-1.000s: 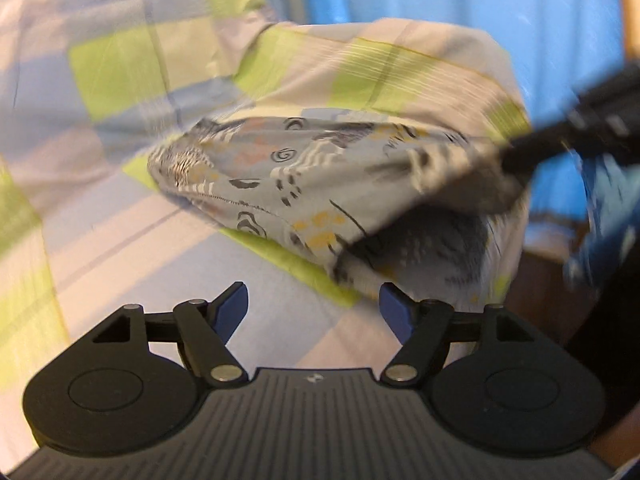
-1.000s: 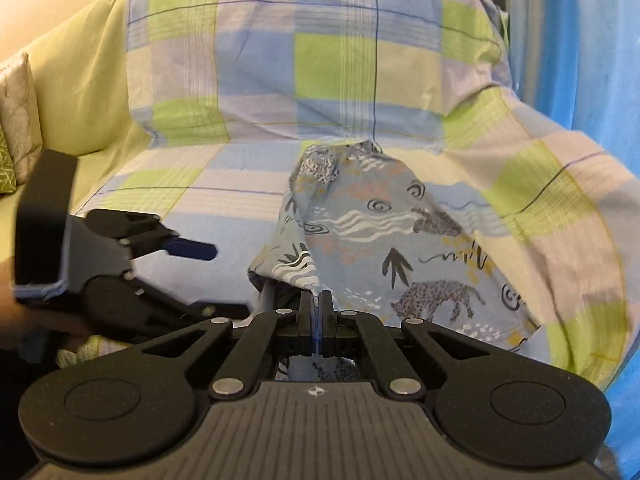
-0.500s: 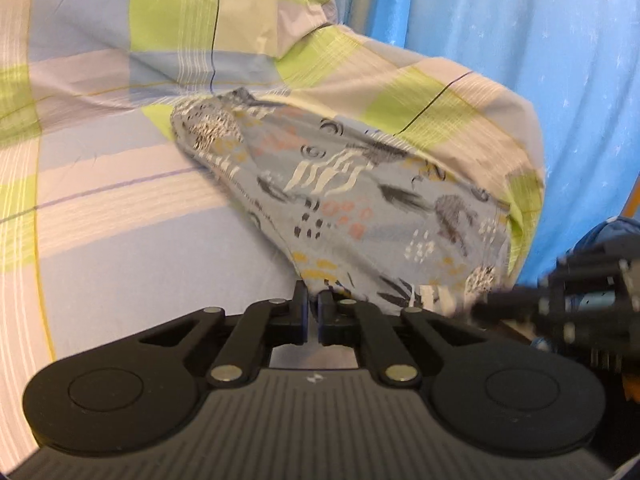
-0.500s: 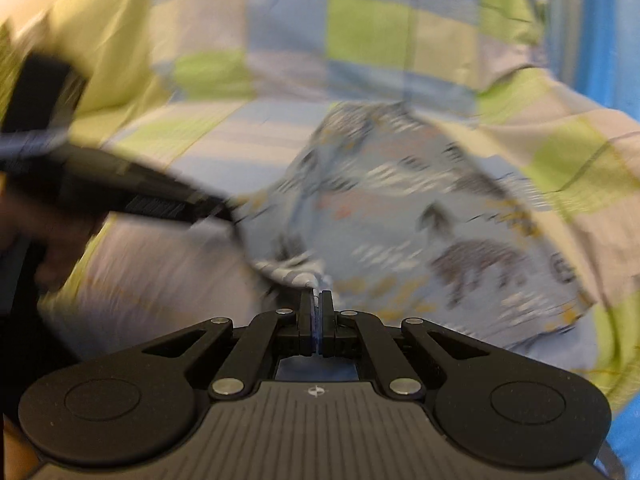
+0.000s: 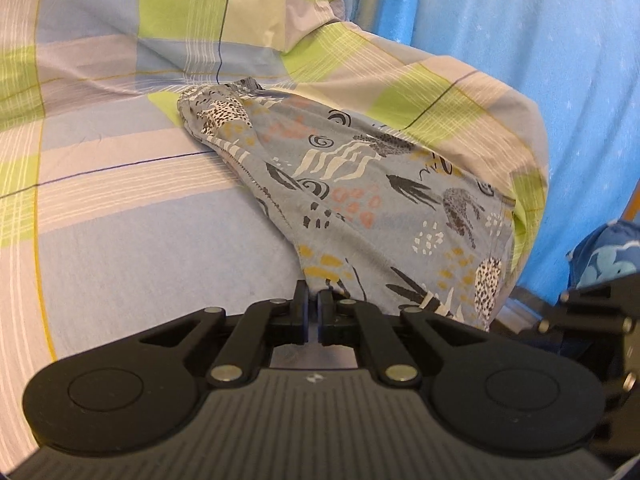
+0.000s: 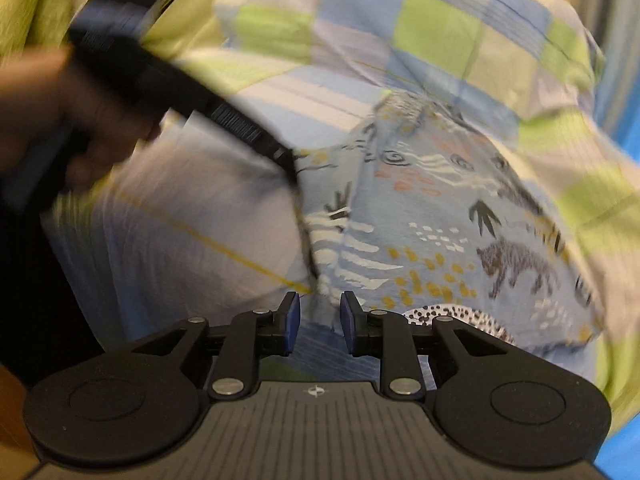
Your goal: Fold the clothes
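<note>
A grey-blue garment (image 5: 360, 192) printed with animals and leaves lies on the checked sofa cover (image 5: 120, 200), running from the seat toward the right armrest. My left gripper (image 5: 314, 300) is shut on its near edge. In the right wrist view the same garment (image 6: 432, 220) spreads ahead, blurred by motion. My right gripper (image 6: 318, 308) stands open just short of its near corner, fingers a small gap apart. The left gripper (image 6: 290, 164) shows there too, pinching the garment's left edge, held by a hand (image 6: 60, 108).
The sofa is draped in a blue, green and beige checked sheet (image 6: 440, 32). A blue curtain (image 5: 520, 20) hangs behind the right armrest. A blue patterned cloth (image 5: 608, 256) sits low at the right, above part of the right gripper (image 5: 592, 320).
My left gripper went from open to shut on the garment's edge. My right gripper, shut on the garment before, has now opened. The garment lies flatter and more stretched out.
</note>
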Available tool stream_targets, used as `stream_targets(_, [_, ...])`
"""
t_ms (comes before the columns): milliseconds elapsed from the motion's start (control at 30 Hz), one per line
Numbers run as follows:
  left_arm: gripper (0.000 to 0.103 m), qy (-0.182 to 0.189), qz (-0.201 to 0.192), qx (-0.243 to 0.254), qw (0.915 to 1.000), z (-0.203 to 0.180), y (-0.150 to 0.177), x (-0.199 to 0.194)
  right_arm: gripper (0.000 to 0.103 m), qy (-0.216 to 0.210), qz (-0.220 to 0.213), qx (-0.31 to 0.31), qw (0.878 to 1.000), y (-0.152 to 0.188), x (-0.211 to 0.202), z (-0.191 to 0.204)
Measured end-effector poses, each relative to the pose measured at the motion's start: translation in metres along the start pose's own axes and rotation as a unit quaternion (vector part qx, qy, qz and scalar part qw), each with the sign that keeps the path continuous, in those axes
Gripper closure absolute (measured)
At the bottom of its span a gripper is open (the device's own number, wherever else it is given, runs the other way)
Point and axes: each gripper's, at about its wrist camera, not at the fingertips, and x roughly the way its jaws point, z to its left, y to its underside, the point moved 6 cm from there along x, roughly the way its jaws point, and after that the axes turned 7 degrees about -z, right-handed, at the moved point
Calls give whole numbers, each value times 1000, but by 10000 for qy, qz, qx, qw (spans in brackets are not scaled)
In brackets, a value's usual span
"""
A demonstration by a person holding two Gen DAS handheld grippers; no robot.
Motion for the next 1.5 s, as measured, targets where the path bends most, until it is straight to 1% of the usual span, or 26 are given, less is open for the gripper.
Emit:
stream_targets(100, [101, 35, -91, -196, 9998, 3, -4, -2, 77, 379, 4, -1004, 9942, 1, 7, 14])
stream_targets(167, [101, 44, -109, -231, 9997, 3, -5, -2, 77, 455, -28, -1271, 9908, 2, 12, 16])
stream_targets(267, [102, 58, -123, -271, 9995, 2, -6, -2, 79, 454, -109, -1347, 9898, -1, 18, 14])
stream_targets(333, [102, 41, -115, -264, 9996, 3, -7, -3, 96, 449, -147, -1263, 9909, -2, 20, 11])
stream_targets(367, [102, 32, -110, -260, 9996, 3, -7, -3, 101, 478, -157, -1213, 9913, -3, 21, 8])
stream_targets(433, [100, -46, -75, -74, 9999, 2, -5, -4, 100, 455, -167, -1068, 9931, -4, 18, 3])
stream_targets(467, [96, -138, -68, 220, 9996, -1, -3, -6, 100, 412, -165, -984, 9942, -5, 16, 0])
stream_targets(533, [82, -401, -74, 1049, 9937, -11, -1, -12, 100, 239, -138, -610, 9978, -10, 6, -9])
stream_targets(600, [72, -672, -150, 2167, 9738, -27, 4, -21, 100, 45, -98, -49, 9999, -17, -5, -24])
stream_targets(667, [68, -759, -263, 3259, 9420, -47, 13, -30, 100, -139, -80, 490, 9987, -25, -15, -40])
stream_targets(733, [56, -610, -432, 4235, 9028, -71, 27, -39, 99, -222, -112, 718, 9971, -33, -27, -48])
stream_targets(833, [38, -423, -749, 5378, 8387, -104, 47, -42, 99, -285, -154, 627, 9975, -42, -38, -47])
stream_targets(900, [36, -413, -929, 5919, 7996, -119, 54, -35, 99, -325, -164, 515, 9980, -46, -40, -45])
stream_targets(967, [36, -312, -1112, 6247, 7723, -131, 58, -27, 99, -362, -157, 443, 9982, -46, -40, -42])
stream_targets(1000, [39, -210, -1163, 6359, 7627, -137, 59, -23, 99, -386, -148, 414, 9983, -45, -39, -40])
stream_targets(1067, [64, -23, -1072, 6481, 7540, -143, 62, -12, 98, -445, -183, 311, 9984, -42, -41, -39])
stream_targets(1100, [85, 14, -968, 6511, 7528, -143, 63, -6, 96, -459, -209, 246, 9984, -40, -43, -39])
stream_targets(1133, [91, 22, -878, 6489, 7558, -142, 62, -1, 78, -391, -213, 164, 9989, -36, -45, -40])
stream_targets(1167, [91, 28, -825, 6388, 7650, -140, 58, 2, 64, -295, -214, 76, 9993, -32, -47, -42])
stream_targets(1200, [92, 54, -796, 6168, 7831, -137, 52, 4, 35, -46, -192, -53, 9998, -27, -47, -46])
stream_targets(1233, [93, 96, -762, 5828, 8090, -133, 43, 4, 31, 129, -185, -195, 9996, -21, -48, -48])
stream_targets(1300, [94, 212, -650, 5054, 8602, -125, 25, 5, 32, 391, -112, -482, 9980, -11, -42, -51])
stream_targets(1333, [96, 261, -605, 4746, 8777, -122, 17, 6, 34, 440, -149, -587, 9972, -9, -38, -51])
stream_targets(1367, [96, 300, -570, 4532, 8891, -120, 10, 7, 35, 487, -195, -684, 9963, -8, -33, -51])
stream_targets(1467, [97, 455, -458, 4040, 9125, -114, -5, 10, 45, 636, -517, -883, 9927, -11, -17, -51])
stream_targets(1500, [97, 497, -429, 3917, 9177, -113, -8, 11, 54, 689, -624, -956, 9911, -13, -12, -51])
